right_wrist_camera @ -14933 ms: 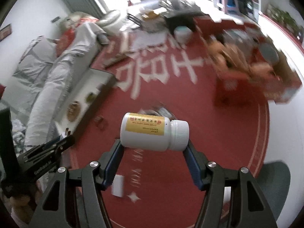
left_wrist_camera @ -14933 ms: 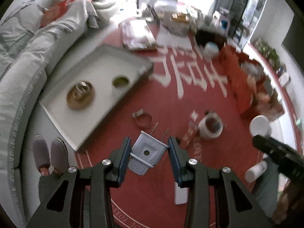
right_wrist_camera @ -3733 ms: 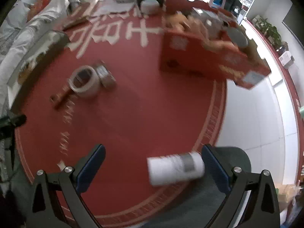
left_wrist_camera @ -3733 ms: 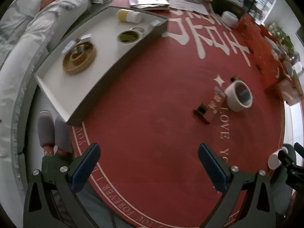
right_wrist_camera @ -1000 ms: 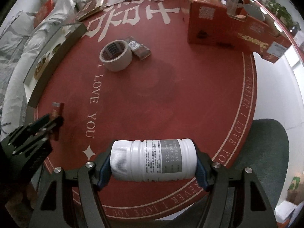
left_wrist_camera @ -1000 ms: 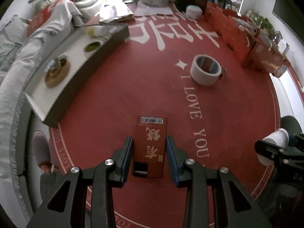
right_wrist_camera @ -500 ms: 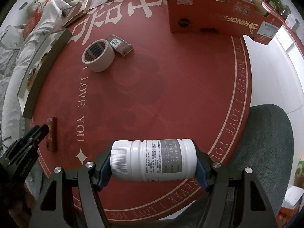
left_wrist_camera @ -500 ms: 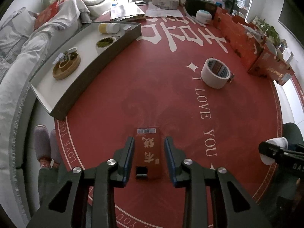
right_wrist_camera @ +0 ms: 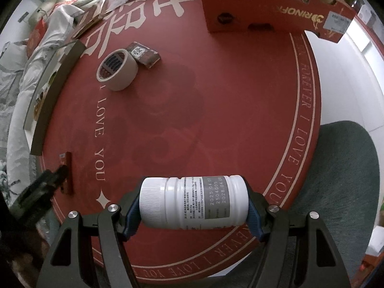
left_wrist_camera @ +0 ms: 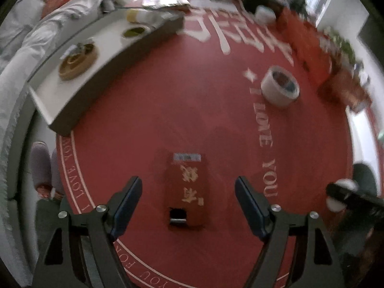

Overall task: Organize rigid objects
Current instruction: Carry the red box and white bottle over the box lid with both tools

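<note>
While the red box is lying flat on the round red bench, both hand-held grippers are pointing steeply down at it.

Left hand-held gripper (left_wrist_camera: 188, 200): its jaws have just been opening and are now standing wide, with clear gaps to either side of the box; the pads are touching nothing.
Red box (left_wrist_camera: 187, 188): it is lying between the open jaws on the bench, gold characters facing up, a white barcode strip at its far end and a dark cutout at its near end. In the right wrist view it is showing edge-on (right_wrist_camera: 68, 171) near the bench's left rim, just beyond the left gripper's dark tip.
Right hand-held gripper (right_wrist_camera: 194, 207): it is clamping a white bottle end to end, one pad pressing on the ribbed cap, the other on the base.
White bottle (right_wrist_camera: 194, 205): it is lying crosswise in the jaws above the bench's near rim, cap to the left, grey date label facing up.
Tape roll (left_wrist_camera: 280, 89): it is sitting on the bench well beyond the box, beside the "I LOVE YOU" lettering.
Small dark packet (right_wrist_camera: 144, 54): it is lying just beside the tape roll.
Tray (left_wrist_camera: 48, 100): it is sitting along the bench's left edge, carrying a round wooden dish (left_wrist_camera: 78, 58), a small cup with green contents (left_wrist_camera: 134, 31) and a yellow-labelled bottle (left_wrist_camera: 141, 15).
Orange carton (right_wrist_camera: 268, 4): it is standing at the bench's far side.
</note>
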A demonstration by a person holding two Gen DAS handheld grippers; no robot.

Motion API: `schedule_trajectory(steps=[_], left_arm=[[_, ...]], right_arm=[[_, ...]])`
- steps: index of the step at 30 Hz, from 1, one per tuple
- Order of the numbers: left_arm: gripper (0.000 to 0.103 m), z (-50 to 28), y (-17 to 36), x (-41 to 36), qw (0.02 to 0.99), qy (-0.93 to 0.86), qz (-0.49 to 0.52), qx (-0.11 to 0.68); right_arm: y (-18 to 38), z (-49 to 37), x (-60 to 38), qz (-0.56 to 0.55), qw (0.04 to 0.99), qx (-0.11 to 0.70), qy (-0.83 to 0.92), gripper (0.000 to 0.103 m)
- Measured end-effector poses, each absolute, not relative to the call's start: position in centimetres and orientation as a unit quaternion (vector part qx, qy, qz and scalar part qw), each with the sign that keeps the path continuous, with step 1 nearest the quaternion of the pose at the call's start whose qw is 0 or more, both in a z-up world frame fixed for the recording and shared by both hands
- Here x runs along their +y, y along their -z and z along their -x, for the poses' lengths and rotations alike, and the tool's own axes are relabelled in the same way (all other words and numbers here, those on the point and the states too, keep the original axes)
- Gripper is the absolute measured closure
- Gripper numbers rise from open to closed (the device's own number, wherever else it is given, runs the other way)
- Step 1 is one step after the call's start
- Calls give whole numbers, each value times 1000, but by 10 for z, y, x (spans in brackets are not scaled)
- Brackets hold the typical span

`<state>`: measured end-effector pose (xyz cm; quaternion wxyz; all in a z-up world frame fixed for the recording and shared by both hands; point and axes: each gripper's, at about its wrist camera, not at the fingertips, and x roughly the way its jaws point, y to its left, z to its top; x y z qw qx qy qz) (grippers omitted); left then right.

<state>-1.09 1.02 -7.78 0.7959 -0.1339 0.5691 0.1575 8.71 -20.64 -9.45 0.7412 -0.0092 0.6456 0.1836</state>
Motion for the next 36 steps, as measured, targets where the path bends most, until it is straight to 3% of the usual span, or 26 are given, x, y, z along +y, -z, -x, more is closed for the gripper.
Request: schedule_trajectory(steps=[11, 12, 14, 15, 16, 26, 36], left_arm=[[16, 7, 93, 7, 788, -179, 127, 575], [20, 8, 92, 6, 789, -176, 128, 574], [38, 7, 91, 2, 796, -166, 121, 569], [58, 7, 89, -1, 800, -159, 115, 567], [66, 7, 88, -4, 802, -153, 110, 566], [66, 3, 45, -3, 827, -153, 128, 526], [66, -18, -59, 25, 865, -179, 151, 444]], right_arm=[[97, -89, -208, 4, 735, 652, -185, 31], [97, -89, -208, 4, 735, 652, -184, 31], [97, -89, -208, 3, 735, 652, -184, 31], [97, -89, -208, 4, 735, 652, -184, 31], [97, -89, -207, 5, 736, 652, -184, 31], [84, -85, -201, 20, 750, 633, -190, 31], [-7, -96, -144, -1, 787, 550, -279, 31]])
